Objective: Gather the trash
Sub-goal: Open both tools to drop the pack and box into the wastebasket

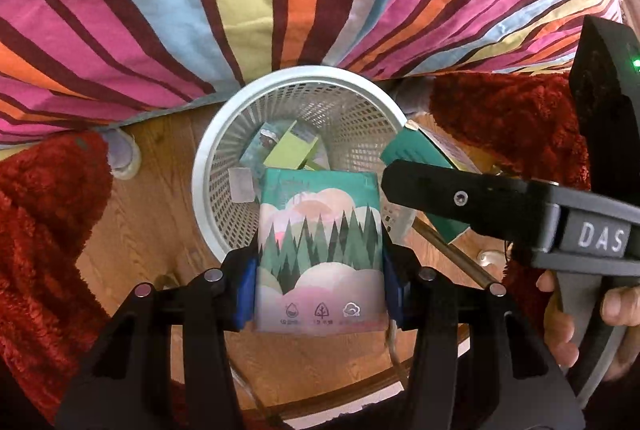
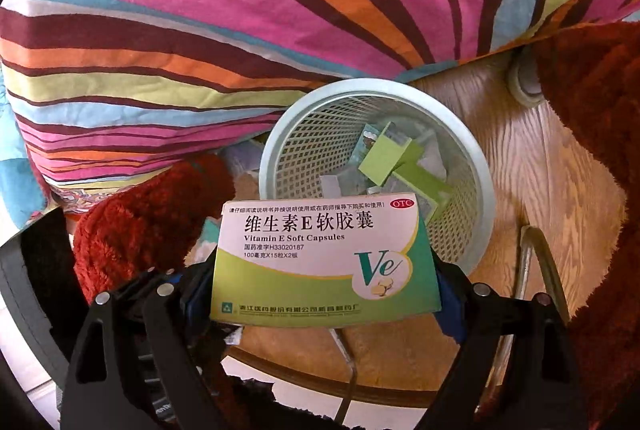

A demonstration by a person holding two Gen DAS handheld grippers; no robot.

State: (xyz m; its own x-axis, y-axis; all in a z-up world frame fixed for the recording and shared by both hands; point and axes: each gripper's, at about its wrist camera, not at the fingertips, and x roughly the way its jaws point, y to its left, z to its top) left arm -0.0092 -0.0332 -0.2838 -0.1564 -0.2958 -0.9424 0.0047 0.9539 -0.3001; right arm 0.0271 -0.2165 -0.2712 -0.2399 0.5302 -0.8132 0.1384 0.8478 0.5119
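The left gripper (image 1: pixel 320 266) clamps a forest-printed tissue pack (image 1: pixel 319 254) above the near rim of the white mesh wastebasket (image 1: pixel 208 166) on the wooden floor (image 1: pixel 160 222). The right gripper (image 2: pixel 324 294) grips a green-and-white vitamin E capsule box (image 2: pixel 324 262) just beside the rim.

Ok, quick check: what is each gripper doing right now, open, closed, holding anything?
Left gripper: closed on the forest-print tissue pack, held above the white mesh basket.
Right gripper: closed on the Vitamin E capsule box.

Forest-print pack (image 1: pixel 319 254) and vitamin box (image 2: pixel 326 262) above mesh bin (image 1: pixel 208 166) (part-filled).
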